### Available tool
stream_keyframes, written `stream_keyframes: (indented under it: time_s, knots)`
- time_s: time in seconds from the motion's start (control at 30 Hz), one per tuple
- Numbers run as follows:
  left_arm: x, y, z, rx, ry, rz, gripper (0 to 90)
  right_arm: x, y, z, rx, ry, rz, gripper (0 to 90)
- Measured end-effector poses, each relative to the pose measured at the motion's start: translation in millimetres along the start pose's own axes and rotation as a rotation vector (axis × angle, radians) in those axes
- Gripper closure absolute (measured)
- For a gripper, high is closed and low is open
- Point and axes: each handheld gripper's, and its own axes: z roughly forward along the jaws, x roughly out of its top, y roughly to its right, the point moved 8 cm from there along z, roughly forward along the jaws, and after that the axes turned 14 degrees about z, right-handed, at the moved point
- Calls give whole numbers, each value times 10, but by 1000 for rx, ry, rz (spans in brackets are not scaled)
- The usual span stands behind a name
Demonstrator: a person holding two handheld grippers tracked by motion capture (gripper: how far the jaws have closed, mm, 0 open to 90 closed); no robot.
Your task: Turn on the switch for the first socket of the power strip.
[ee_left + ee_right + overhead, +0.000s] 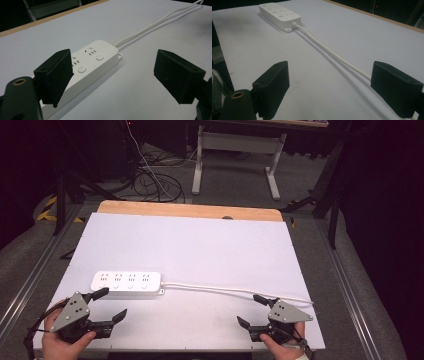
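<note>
I hold both grippers, left (106,304) and right (251,310), with jaws spread, empty. The power strip (126,282) and its cord (225,291) lie untouched; everything remains.

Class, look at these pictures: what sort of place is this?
Probably a lab or workshop set up for recording: a white-covered wooden table holding a white four-socket power strip, loose cables on grey carpet, and a white metal desk frame behind.
</note>
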Motion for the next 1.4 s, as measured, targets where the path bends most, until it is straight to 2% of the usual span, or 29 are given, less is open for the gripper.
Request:
stream_keyframes:
  time_s: [0.23, 0.4, 1.0, 1.4]
  knots:
    - [76, -52, 9, -13, -2, -19, 220, -14, -3, 18, 1, -9, 2, 159]
    - [158, -77, 55, -21, -6, -13, 232, -18, -3, 23, 2, -12, -1, 160]
    - [450, -71, 338, -87, -22, 19, 299, -26, -8, 26, 6, -17, -2, 163]
    - [533, -79, 531, -111, -39, 23, 316, -34, -4, 27, 8, -20, 0, 163]
